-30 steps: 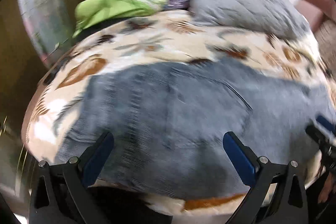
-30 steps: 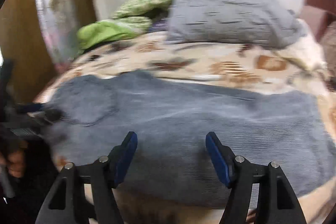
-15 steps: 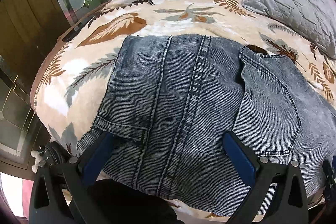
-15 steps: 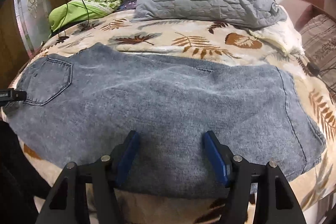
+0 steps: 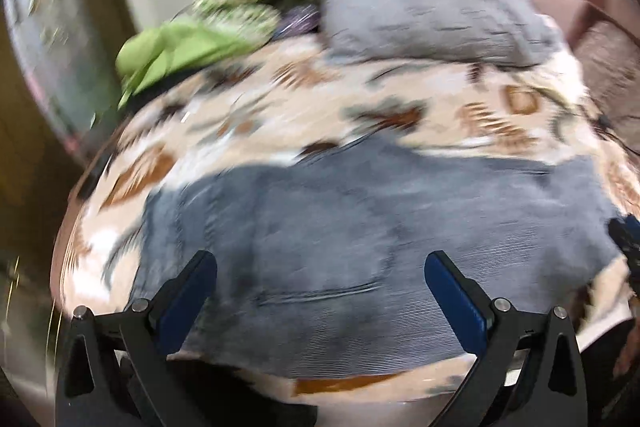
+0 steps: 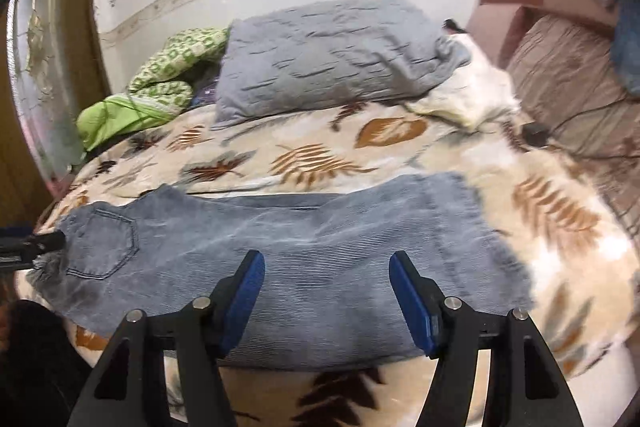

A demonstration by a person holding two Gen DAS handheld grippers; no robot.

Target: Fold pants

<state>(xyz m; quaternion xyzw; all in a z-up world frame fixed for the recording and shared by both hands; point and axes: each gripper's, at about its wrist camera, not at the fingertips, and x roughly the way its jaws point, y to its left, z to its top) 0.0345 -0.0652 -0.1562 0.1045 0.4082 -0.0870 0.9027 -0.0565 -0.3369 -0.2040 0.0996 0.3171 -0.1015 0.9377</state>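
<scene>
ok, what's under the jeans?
The jeans lie flat on the leaf-print blanket, which shows around their edges. Whatever the denim covers is hidden; no lump suggests anything beneath.

Bare leaf-print blanket point(image 6: 320, 147) is lying open between the pants point(image 6: 320, 227) and the grey pillow point(image 6: 332, 51). Green bedding point(image 6: 160, 83) is crowding the far left corner; a sofa point(image 6: 572, 75) is flanking the bed's right.

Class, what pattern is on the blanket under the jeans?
Cream blanket with brown and grey leaf prints; the right wrist view shows it best.
</scene>
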